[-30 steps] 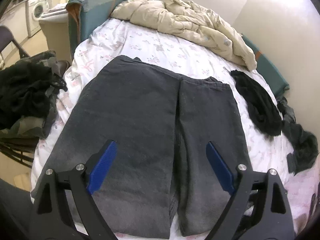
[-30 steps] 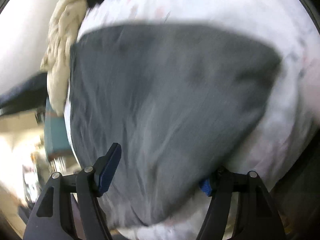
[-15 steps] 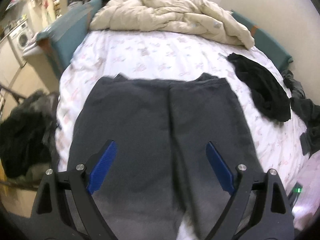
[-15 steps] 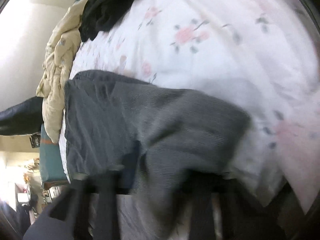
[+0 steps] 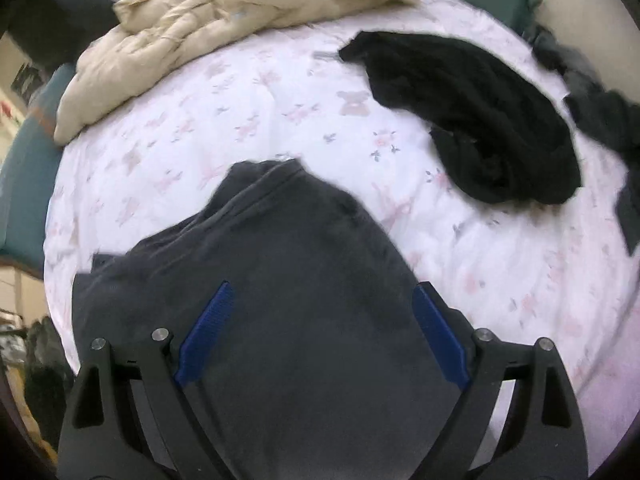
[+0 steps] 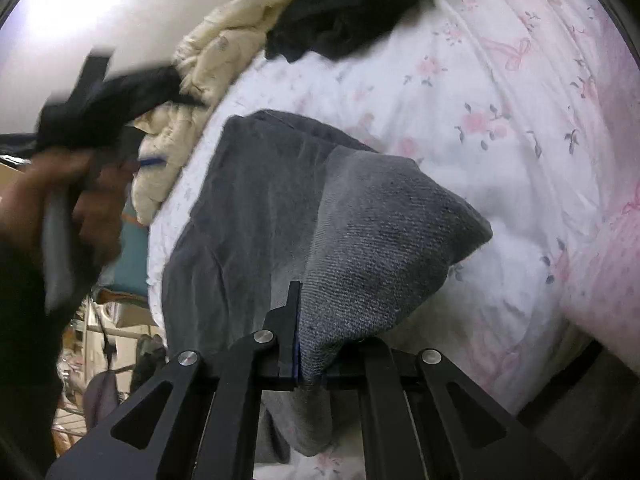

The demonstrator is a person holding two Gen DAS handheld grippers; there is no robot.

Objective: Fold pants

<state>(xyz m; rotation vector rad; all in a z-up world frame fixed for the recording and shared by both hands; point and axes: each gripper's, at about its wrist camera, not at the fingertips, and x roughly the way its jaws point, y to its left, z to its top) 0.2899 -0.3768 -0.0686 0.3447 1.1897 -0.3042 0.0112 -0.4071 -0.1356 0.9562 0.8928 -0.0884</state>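
- Grey pants [image 5: 280, 280]: bunched on the floral bedsheet [image 5: 248, 120], lower centre of the left wrist view.
- Right gripper [image 6: 298, 328]: fingers clamped on a pant hem, lower centre.
- Left gripper [image 5: 320, 332]: fingers spread wide over the pants.
- Black garment [image 5: 480, 120]: upper right.
- Cream duvet [image 5: 224, 16]: top.

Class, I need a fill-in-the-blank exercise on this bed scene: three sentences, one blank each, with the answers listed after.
1. The right tool is shut on the grey ____.
2. The left tool has its blue pads spread ____ above the pants.
3. The crumpled garment lying apart from the pants on the floral sheet is ____ in colour.

Answers: pants; open; black
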